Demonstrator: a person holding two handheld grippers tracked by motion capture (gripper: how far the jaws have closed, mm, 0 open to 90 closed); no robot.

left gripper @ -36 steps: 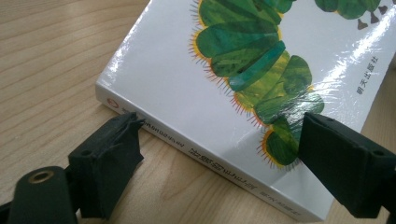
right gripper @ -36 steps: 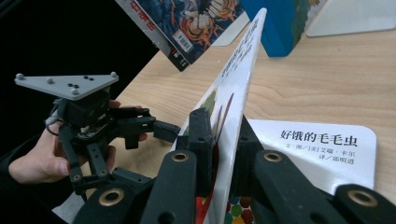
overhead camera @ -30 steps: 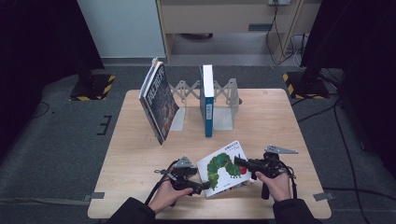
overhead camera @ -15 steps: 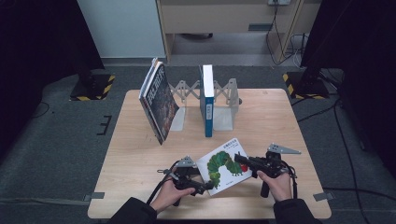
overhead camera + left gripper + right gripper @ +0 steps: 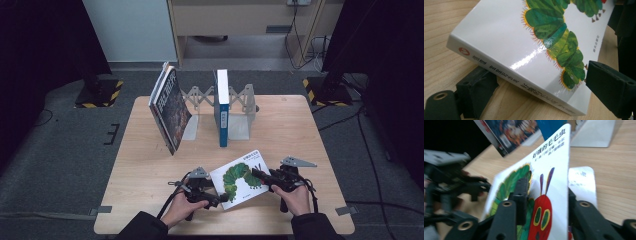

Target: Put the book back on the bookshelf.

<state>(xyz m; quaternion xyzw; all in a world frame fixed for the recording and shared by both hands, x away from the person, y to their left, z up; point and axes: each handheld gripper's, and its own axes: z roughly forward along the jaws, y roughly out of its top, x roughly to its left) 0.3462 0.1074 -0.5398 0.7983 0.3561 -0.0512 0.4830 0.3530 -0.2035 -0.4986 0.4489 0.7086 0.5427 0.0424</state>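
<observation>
A white picture book (image 5: 240,181) with a green caterpillar on its cover is held tilted over the near part of the table. My right gripper (image 5: 260,177) holds its right end. In the right gripper view, one pad (image 5: 522,192) lies on the cover (image 5: 549,170) and the other stands behind the edge. Its jaws have just been opening a little, with the book still between them. My left gripper (image 5: 215,199) is at the book's near left corner. In the left gripper view, one pad (image 5: 477,88) sits under the spine (image 5: 519,82) and the other pad (image 5: 611,87) stands off past the corner.
At the back of the wooden table (image 5: 145,165) stands a grey expanding book rack (image 5: 240,97). A blue book (image 5: 222,107) stands upright in it, and a dark book (image 5: 170,110) leans at its left end. The table's edges drop to a grey floor.
The book has tipped up slightly between the two grippers. Both hands have stayed almost in place.
</observation>
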